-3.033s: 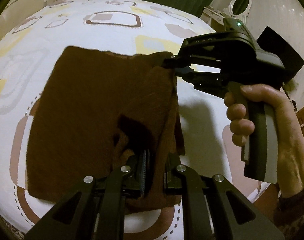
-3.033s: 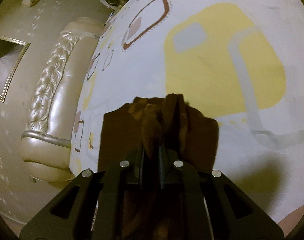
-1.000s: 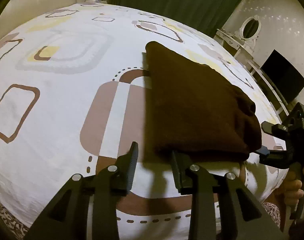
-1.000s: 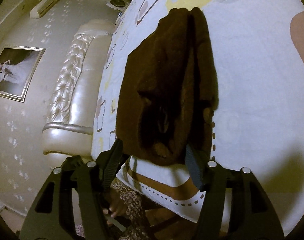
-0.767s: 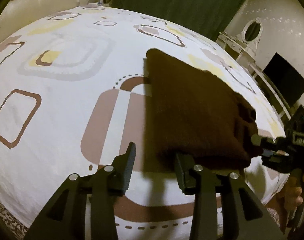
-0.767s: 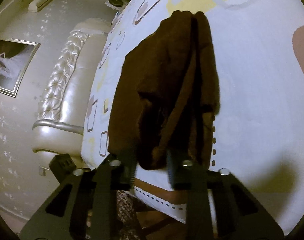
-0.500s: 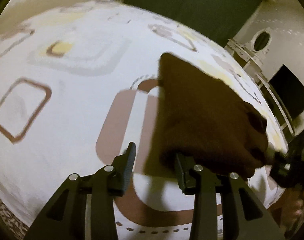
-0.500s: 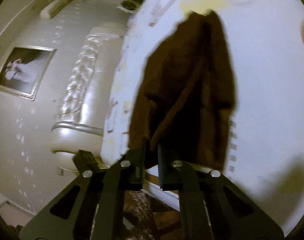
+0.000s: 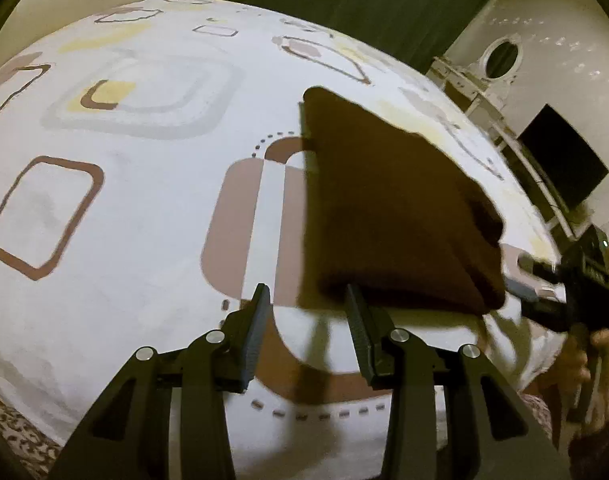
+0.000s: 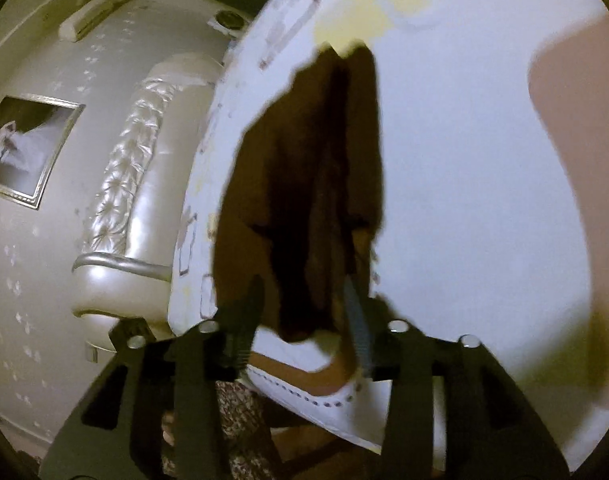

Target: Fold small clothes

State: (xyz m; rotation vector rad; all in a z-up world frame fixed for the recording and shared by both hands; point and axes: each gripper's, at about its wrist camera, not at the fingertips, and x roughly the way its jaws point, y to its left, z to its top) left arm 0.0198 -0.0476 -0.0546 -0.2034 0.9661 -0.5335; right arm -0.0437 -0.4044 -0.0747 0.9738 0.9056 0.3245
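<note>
The left gripper (image 9: 306,312), jaws spread and empty, sits at the folded brown cloth's (image 9: 388,216) near-left corner. The cloth lies flat on the patterned bedsheet (image 9: 144,184), its long axis running away from this gripper. At the cloth's right end, the right gripper (image 10: 300,320) is also parted and empty. Only the right wrist view shows the cloth's loose layered folds; it is blurred.

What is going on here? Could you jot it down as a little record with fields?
Setting: bed with a patterned sheet
Garment: brown cloth, folded, lying flat on the sheet
Left gripper: open, at the cloth's near edge, holding nothing
Right gripper: open, fingers either side of the cloth's near end; blurred
Background: padded headboard, framed picture, dark screen
</note>
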